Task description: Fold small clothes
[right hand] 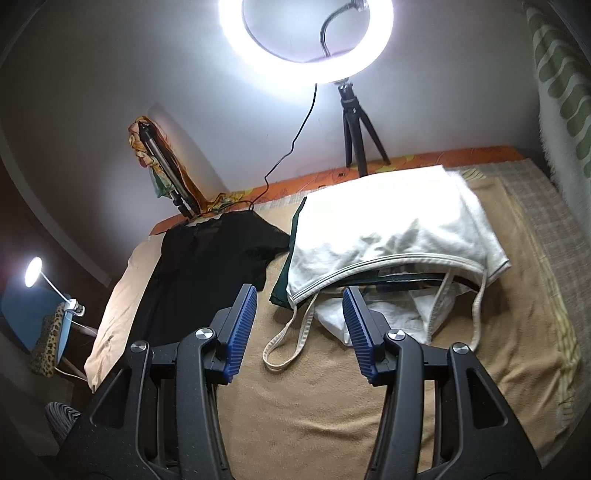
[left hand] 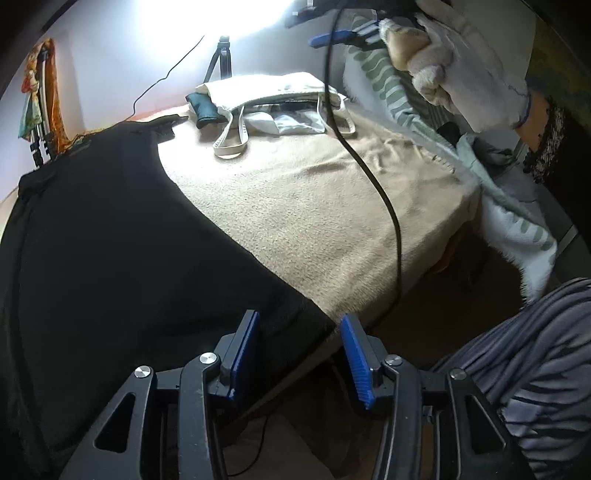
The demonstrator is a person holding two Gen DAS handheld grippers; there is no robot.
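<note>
Black shirt flat along left edge of bed; thin, limp, light, so best pinched at hem corner. Left tool wide, empty; right tool wide, empty.

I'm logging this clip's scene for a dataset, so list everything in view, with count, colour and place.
black garment: 1, black, spread flat on the left side of the bed
bed blanket: 1, tan, covering the bed
tote bag: 1, cream, lying at mid-bed, handles toward the camera
dark green cloth: 1, teal-green, tucked under the bag's left edge
ring light: 1, white, lit, on a black tripod at the far edge
cable: 1, black, hanging across the left wrist view
desk lamp: 1, white, lit, far left beside the bed
patterned towel: 1, white and green, off the bed's right side
left gripper: 1, black with blue pads, open at the garment's near edge
right gripper: 1, same colours, open above the blanket before the bag
</note>
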